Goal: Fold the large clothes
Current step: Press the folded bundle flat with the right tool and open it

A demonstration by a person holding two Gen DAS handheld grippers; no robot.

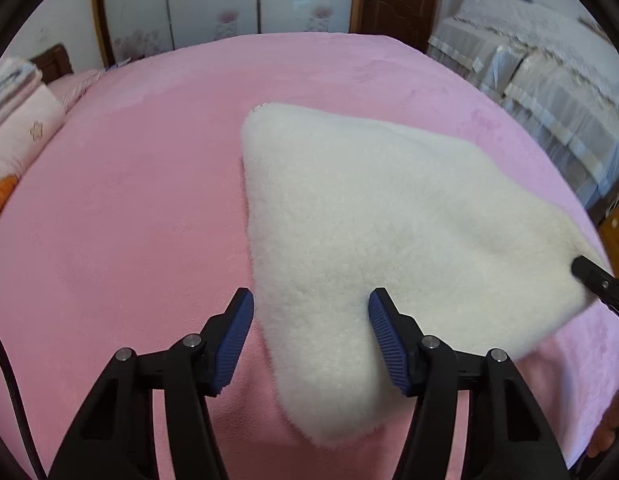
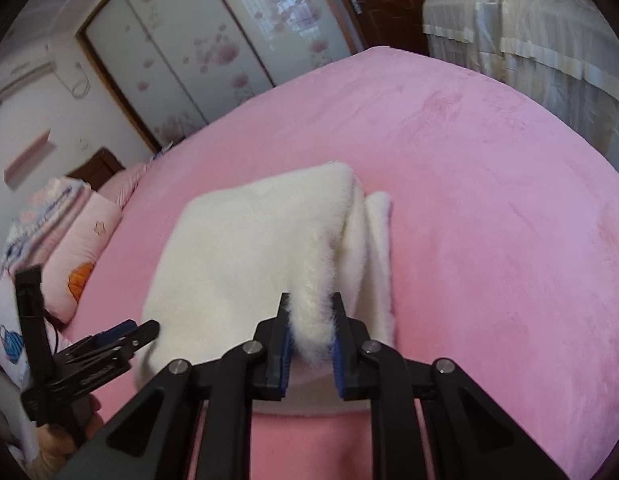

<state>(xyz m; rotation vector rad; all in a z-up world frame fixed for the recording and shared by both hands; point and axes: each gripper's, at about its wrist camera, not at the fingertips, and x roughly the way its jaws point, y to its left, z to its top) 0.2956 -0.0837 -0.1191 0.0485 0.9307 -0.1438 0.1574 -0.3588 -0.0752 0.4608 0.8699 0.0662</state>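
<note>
While the right gripper (image 2: pixel 312 312) is pinching a fluffy edge of the white fleece garment (image 2: pixel 249 248) between its blue pads, the left gripper (image 1: pixel 311 312) is hovering with jaws apart, holding nothing; fleece is showing between its fingers but lying below them, not pressed.

Step in hand, by my reading: getting a second hold so the fold can be carried over. Doing it well is meaning dropping the left gripper onto the near edge, catching all layers at once, and keeping both holds level so the pile is not twisting.

Farther out, the garment is lying partly folded on the pink bed (image 1: pixel 129 200), one doubled strip showing at its right side in the right wrist view. Beyond, pillows (image 1: pixel 25 128) are sitting at the bed's left end, wardrobe doors (image 1: pixel 213 0) behind.
</note>
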